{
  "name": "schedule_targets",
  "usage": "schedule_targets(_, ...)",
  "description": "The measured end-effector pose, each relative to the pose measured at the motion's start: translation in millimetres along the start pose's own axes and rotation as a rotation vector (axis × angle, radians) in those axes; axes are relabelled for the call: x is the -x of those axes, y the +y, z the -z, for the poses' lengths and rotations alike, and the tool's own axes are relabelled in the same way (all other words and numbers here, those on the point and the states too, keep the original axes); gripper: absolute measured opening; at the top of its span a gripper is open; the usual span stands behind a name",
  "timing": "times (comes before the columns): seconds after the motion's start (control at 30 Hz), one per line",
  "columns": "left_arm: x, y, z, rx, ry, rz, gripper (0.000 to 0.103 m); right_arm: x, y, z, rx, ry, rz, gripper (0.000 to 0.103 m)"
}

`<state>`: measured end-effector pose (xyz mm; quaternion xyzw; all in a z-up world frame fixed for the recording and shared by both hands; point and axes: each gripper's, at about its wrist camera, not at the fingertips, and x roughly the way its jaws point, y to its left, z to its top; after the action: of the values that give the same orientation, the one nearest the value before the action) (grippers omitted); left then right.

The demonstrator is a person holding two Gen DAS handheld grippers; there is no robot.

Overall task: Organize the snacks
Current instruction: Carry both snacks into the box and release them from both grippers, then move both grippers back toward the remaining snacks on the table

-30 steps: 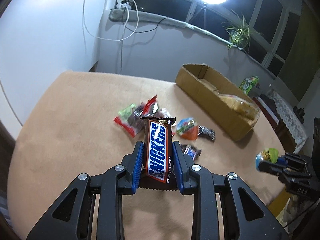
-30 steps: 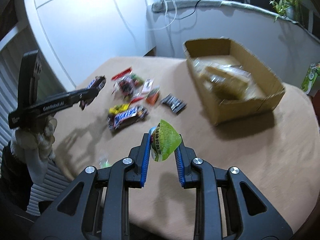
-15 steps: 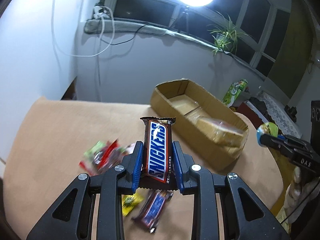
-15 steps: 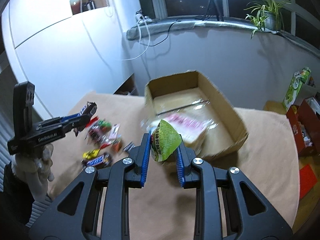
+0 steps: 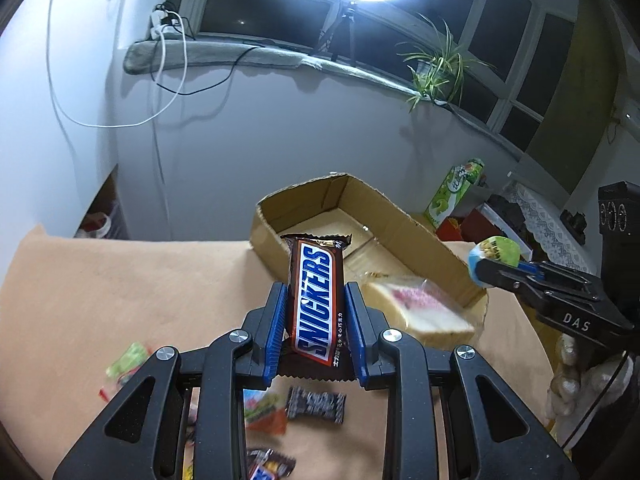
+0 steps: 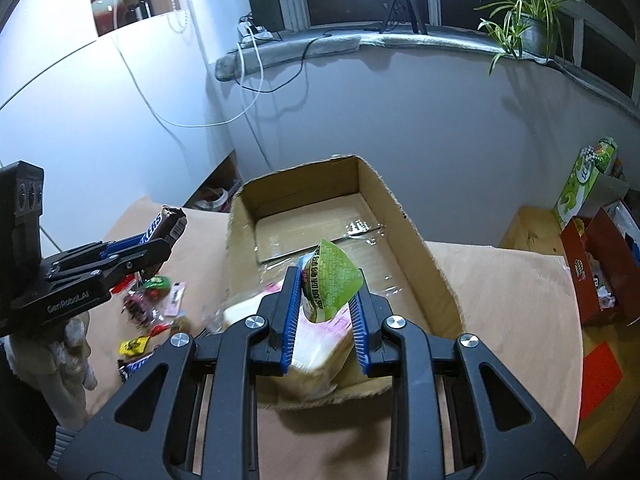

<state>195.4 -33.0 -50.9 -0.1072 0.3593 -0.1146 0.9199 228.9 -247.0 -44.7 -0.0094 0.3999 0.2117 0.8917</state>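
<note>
My left gripper (image 5: 316,300) is shut on a brown Snickers bar (image 5: 318,300), which stands upright between the blue pads, just short of the near left wall of the open cardboard box (image 5: 416,236). My right gripper (image 6: 325,298) is shut on a small green snack packet (image 6: 330,282) and hovers over the near end of the box (image 6: 416,240). A wrapped slice of bread (image 5: 416,308) lies in the near end of the box. From the right wrist view, the left gripper (image 6: 176,232) with the bar (image 6: 164,226) hangs left of the box.
Loose snacks lie on the tan table (image 5: 120,280): a black packet (image 5: 316,402), an orange one (image 5: 264,412), another Snickers (image 6: 134,366) and a yellow candy (image 6: 134,345). A green carton (image 6: 584,184) and red box (image 6: 600,264) stand right of the table. A gloved hand (image 6: 76,340) holds the left gripper.
Both grippers have moved across the table toward the cardboard box, which now fills the middle of both views. The loose snacks have slipped to the lower left. Both grips are unchanged.
</note>
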Motion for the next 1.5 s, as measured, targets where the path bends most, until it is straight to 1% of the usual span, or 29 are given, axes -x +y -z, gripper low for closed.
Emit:
schedule_targets(0.3, -30, -14, -10, -0.022, 0.034, 0.004, 0.027, -26, -18, -4, -0.021, 0.039, 0.048, 0.025)
schedule_targets(0.47, -40, -17, -11, -0.033, 0.053, 0.005, 0.027, -34, -24, -5, -0.023, 0.051, 0.056, 0.025)
schedule_targets(0.7, -44, -24, -16, -0.046, 0.053, 0.010, 0.027, -37, -26, -5, -0.021, 0.054, 0.059, 0.025)
schedule_targets(0.73, -45, -25, -17, -0.051, 0.054, 0.011, 0.027, -37, -26, -6, -0.020, 0.055, 0.060, 0.026)
schedule_targets(0.77, -45, -27, -17, -0.056, 0.055, 0.012, 0.027, -37, -26, -5, -0.019, 0.054, 0.063, 0.038)
schedule_targets(0.8, -46, -28, -17, -0.057, 0.057, 0.012, 0.028, -36, -26, -6, -0.018, 0.050, 0.064, 0.047)
schedule_targets(0.83, -46, -29, -17, -0.059, 0.061, 0.014, 0.036, -34, -25, -6, -0.015, 0.040, 0.068, 0.063)
schedule_targets(0.87, -45, -30, -17, -0.060, 0.056, 0.016, 0.047, -33, -25, -6, -0.012, 0.032, 0.074, 0.070)
schedule_targets(0.93, -42, -32, -17, -0.066, 0.040, 0.009, 0.054, -30, -24, -6, -0.005, 0.023, 0.077, 0.070)
schedule_targets(1.3, -34, -28, -20, -0.054, 0.030, 0.000, 0.054, -20, -20, -4, -0.006, 0.014, 0.077, 0.071)
schedule_targets(1.5, -19, -27, -19, -0.048, 0.012, 0.002, 0.054, -3, -10, -2, 0.004, -0.005, 0.070, 0.071)
